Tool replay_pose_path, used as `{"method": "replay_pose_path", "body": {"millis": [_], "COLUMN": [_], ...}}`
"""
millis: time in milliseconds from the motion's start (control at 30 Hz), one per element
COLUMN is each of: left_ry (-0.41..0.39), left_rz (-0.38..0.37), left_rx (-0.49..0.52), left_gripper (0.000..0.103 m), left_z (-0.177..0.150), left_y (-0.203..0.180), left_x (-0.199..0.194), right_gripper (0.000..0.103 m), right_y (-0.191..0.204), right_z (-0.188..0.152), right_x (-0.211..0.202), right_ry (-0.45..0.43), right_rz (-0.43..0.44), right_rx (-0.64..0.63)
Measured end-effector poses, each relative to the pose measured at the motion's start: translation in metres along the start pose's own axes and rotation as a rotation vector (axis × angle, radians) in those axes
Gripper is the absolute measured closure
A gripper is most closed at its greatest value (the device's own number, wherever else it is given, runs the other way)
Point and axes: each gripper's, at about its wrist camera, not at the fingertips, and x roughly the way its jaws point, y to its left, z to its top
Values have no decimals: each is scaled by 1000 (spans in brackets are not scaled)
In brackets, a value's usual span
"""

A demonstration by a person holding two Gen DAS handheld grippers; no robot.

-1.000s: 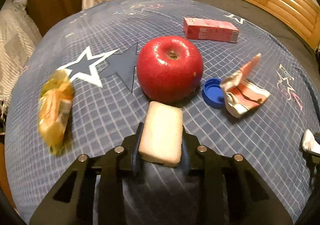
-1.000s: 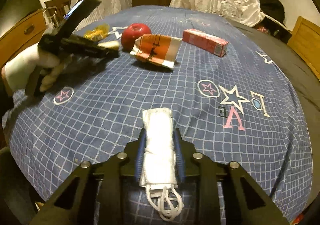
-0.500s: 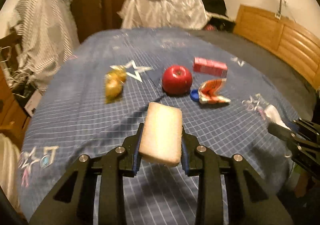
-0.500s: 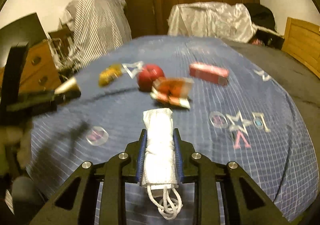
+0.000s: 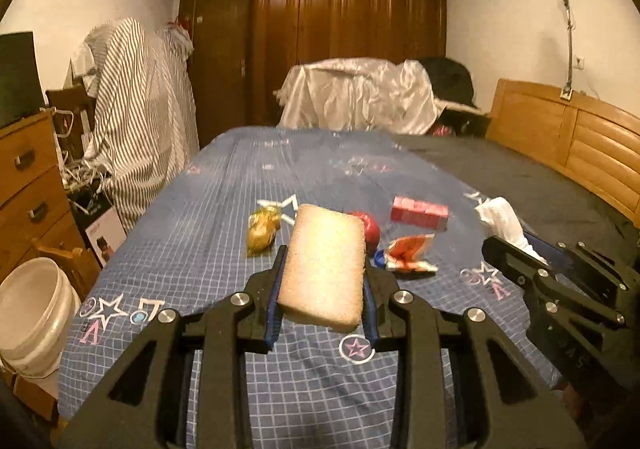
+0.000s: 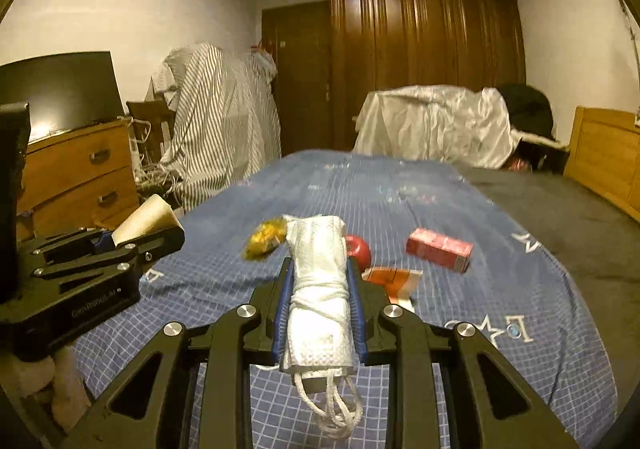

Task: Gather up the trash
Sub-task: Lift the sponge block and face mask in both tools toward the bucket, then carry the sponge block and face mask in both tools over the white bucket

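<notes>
Beige sponge pinched in left tongs, white mask pinched in right tongs.

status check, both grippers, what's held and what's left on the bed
Left gripper shut on sponge. Right gripper shut on face mask. Wrapper, red carton on bed. Nothing blocking.

Bedroom, warm dim light, white walls. Dark wood wardrobe at far wall, dark door to its left. Bed w/ blue grid bedspread; wooden headboard along its right edge. Wooden drawers left, striped cloth draped beside. White bucket by bed's near-left corner.
</notes>
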Motion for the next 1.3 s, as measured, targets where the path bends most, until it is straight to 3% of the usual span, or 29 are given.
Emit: {"method": "replay_pose_path", "body": {"millis": [267,867,1133,1300], "left_ry": [-72,-100,-111,-112], "left_rz": [-36,-52,26,130], "left_rx": [11,6,-33,-78], "left_gripper": [73,73,73,73], "left_z": [-3,-12,-3,9], "left_y": [-18,-30,11,69], "left_x": [-13,-19,-24,-31], "right_gripper": [76,76,76,76], "right_y": [-12,-38,-10,37], "right_z": [-5,-19,8,34], "right_x": [-44,-76,-54,-23], "right_ry": [-104,-99,-94,-73], "right_rz": [-52,-63,32,158], "right_rx": [39,66,22,-4]}}
